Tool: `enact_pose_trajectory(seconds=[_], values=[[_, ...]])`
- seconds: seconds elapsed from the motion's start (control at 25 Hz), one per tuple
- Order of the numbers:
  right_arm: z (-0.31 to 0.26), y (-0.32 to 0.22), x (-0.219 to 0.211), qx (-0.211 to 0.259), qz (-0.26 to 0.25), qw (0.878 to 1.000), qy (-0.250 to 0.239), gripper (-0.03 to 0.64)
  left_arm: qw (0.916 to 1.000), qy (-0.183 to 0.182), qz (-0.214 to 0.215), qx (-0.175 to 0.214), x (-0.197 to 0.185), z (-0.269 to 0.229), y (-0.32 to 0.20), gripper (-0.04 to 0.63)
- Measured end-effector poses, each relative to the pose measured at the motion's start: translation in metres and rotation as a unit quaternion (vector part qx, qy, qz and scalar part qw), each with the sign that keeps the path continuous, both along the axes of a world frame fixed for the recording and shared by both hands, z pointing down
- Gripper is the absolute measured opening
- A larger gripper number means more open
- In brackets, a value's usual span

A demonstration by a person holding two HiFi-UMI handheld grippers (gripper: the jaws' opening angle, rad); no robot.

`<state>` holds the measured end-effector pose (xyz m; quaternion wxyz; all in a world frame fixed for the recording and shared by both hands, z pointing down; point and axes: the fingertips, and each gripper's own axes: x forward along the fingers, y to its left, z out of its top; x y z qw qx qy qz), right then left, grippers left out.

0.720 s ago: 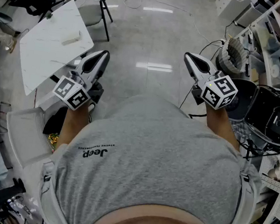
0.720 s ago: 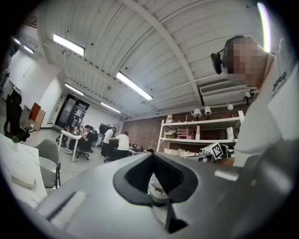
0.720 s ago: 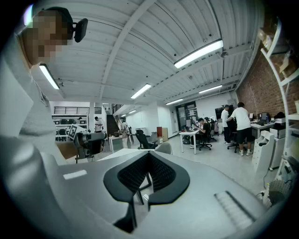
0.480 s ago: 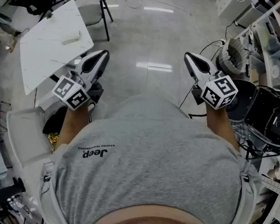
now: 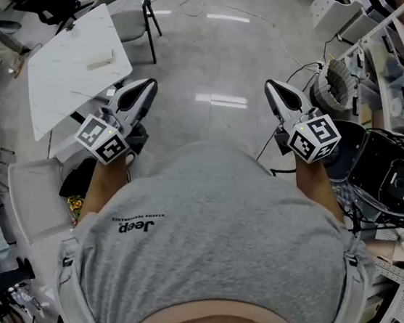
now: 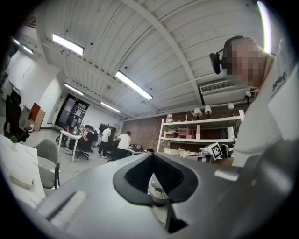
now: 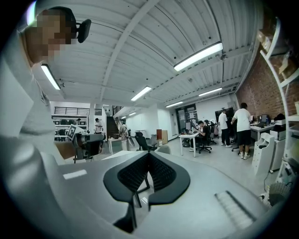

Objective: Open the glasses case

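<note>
Two grippers: left gripper [image 5: 148, 85] and right gripper [image 5: 273, 87] are held out level in front of the person's belly, over bare floor [image 5: 222, 57], touching nothing.
Left jaws: clenched tip to tip, nothing between them.
Right jaws: clenched too, empty.
Why held so: reads as a carry or ready pose; jaws are closed because nothing is within reach to grasp.
Glasses case: not certain. One pale oblong thing [image 5: 101, 58] lies flat on the white table [image 5: 61, 89] ahead and to the left. Likely the case, too small to confirm, lid state unreadable.
Spacing: the table is well apart from both grippers, the left one nearer.
Why flat on the table: probably set there so the top takes its weight while two grippers work it.
Task stage: judged not begun; the approach to the table comes first.
Next need: jaws must part; likely one gripper pins the base while the other lifts the lid.
Risk: a light case may slide on the smooth top.
</note>
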<state>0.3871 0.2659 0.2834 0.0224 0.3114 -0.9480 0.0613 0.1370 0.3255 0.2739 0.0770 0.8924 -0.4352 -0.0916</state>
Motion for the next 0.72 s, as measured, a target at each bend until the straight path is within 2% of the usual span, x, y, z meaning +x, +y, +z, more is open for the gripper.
enact_pose_trajectory(seconds=[0.08, 0.12, 0.16, 0.2, 0.28, 0.36, 0.72], values=[[-0.005, 0.0, 0.003, 0.007, -0.007, 1.0, -0.016, 0.005, 1.0, -0.001, -0.001, 0.0, 0.003, -0.001, 0.0, 0.048], [-0.007, 0.001, 0.004, 0.009, -0.016, 1.0, -0.026, 0.079, 1.0, -0.002, -0.002, 0.001, 0.006, -0.001, 0.0, 0.048], [-0.009, 0.003, 0.005, 0.01, -0.026, 0.999, -0.034, 0.193, 1.0, -0.002, -0.003, 0.002, 0.008, -0.002, 0.0, 0.048], [-0.011, 0.004, 0.006, 0.011, -0.033, 0.999, -0.04, 0.274, 1.0, -0.003, -0.003, 0.003, 0.012, -0.002, 0.0, 0.048], [-0.014, 0.0, 0.013, 0.016, -0.038, 0.998, -0.044, 0.328, 1.0, -0.003, -0.004, 0.005, 0.019, -0.005, -0.003, 0.048], [-0.015, -0.007, 0.019, 0.016, -0.04, 0.998, -0.04, 0.345, 1.0, -0.004, -0.008, 0.004, 0.026, -0.006, -0.008, 0.048], [-0.008, -0.02, 0.065, 0.016, -0.065, 0.997, -0.048, 0.347, 0.9992, -0.007, -0.038, -0.009, 0.073, -0.004, -0.007, 0.048]])
